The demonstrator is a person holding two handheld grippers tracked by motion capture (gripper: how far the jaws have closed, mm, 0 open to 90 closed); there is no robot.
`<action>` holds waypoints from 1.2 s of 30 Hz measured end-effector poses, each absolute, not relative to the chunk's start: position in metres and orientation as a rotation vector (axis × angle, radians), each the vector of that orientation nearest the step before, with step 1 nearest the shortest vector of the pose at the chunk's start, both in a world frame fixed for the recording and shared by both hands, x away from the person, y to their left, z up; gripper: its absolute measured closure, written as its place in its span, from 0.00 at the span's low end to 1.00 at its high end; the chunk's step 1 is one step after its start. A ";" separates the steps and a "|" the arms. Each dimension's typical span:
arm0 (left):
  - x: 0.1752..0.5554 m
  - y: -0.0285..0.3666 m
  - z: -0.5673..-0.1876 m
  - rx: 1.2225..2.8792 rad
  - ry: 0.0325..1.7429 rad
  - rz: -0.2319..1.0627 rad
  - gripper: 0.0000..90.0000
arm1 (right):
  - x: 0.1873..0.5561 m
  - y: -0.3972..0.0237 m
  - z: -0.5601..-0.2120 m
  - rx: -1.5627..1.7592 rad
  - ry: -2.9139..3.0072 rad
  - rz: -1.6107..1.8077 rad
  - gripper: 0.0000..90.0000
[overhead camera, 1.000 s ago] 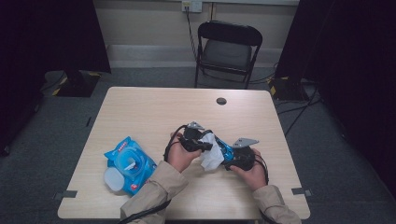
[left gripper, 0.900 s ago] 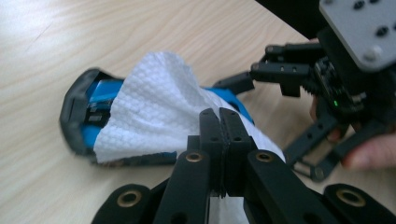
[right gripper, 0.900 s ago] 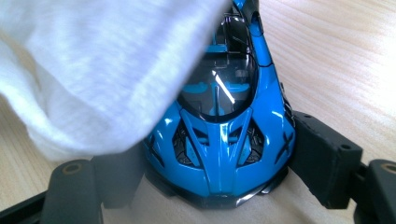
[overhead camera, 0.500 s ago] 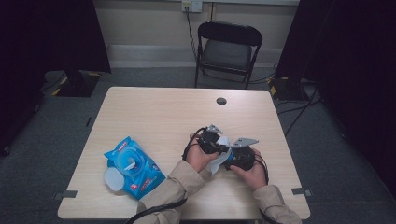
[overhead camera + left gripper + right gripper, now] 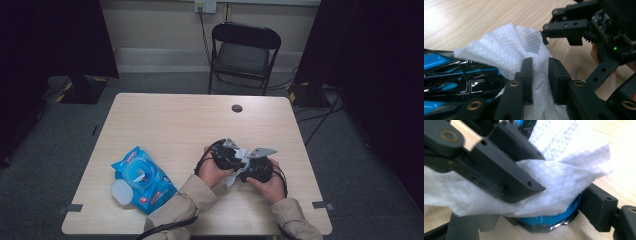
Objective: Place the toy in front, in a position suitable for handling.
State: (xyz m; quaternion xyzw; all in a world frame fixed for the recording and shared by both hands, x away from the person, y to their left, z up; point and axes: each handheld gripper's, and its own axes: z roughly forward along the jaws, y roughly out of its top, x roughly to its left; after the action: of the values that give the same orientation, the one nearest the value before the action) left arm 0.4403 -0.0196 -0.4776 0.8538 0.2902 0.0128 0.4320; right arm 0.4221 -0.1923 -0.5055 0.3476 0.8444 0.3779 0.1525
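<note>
At the table's front right the person's hands hold both grippers close together. My right gripper (image 5: 251, 168) (image 5: 531, 217) is shut on a glossy blue and black object (image 5: 549, 220) (image 5: 454, 75), one jaw on each side. A white wipe (image 5: 509, 47) (image 5: 564, 177) (image 5: 231, 178) drapes over that object. My left gripper (image 5: 234, 156) (image 5: 540, 80) has a fold of the wipe between its jaws. These jaws have just been opening, and a narrow gap shows between the pads. In the right gripper view one left jaw lies across the wipe.
A blue pack of wipes (image 5: 142, 175) with its round lid open lies at the table's front left. A dark cable hole (image 5: 237, 108) sits near the far edge of the table (image 5: 165, 125). A black folding chair (image 5: 243, 50) stands beyond it.
My left hand has carried the wipe to the right and down, up against the right gripper and the blue object. The right hand has kept still.
</note>
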 end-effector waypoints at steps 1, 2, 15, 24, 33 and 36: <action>0.441 -0.020 -0.478 2.134 0.717 0.034 0.93 | 0.422 -0.192 -0.506 0.998 2.423 1.084 0.27; 0.441 -0.020 -0.477 2.144 0.716 0.033 0.95 | 0.422 -0.192 -0.506 0.998 2.423 1.084 0.27; 0.451 0.000 -0.471 2.128 0.777 0.089 0.99 | 0.422 -0.192 -0.506 0.994 2.425 1.084 0.27; 0.460 0.022 -0.468 2.118 0.849 0.154 0.99 | 0.423 -0.192 -0.506 0.994 2.426 1.086 0.27; 0.466 0.032 -0.470 2.099 0.894 0.157 0.99 | 0.423 -0.192 -0.506 0.993 2.426 1.086 0.27; 0.467 0.033 -0.469 2.102 0.903 0.175 0.99 | 0.423 -0.192 -0.506 0.992 2.427 1.087 0.27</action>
State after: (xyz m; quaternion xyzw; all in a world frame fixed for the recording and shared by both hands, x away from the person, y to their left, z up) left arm 0.4668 0.0332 -0.4693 0.8353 0.3586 0.0694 0.4110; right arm 0.4227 -0.1924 -0.5055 0.3456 0.8453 0.3784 0.1511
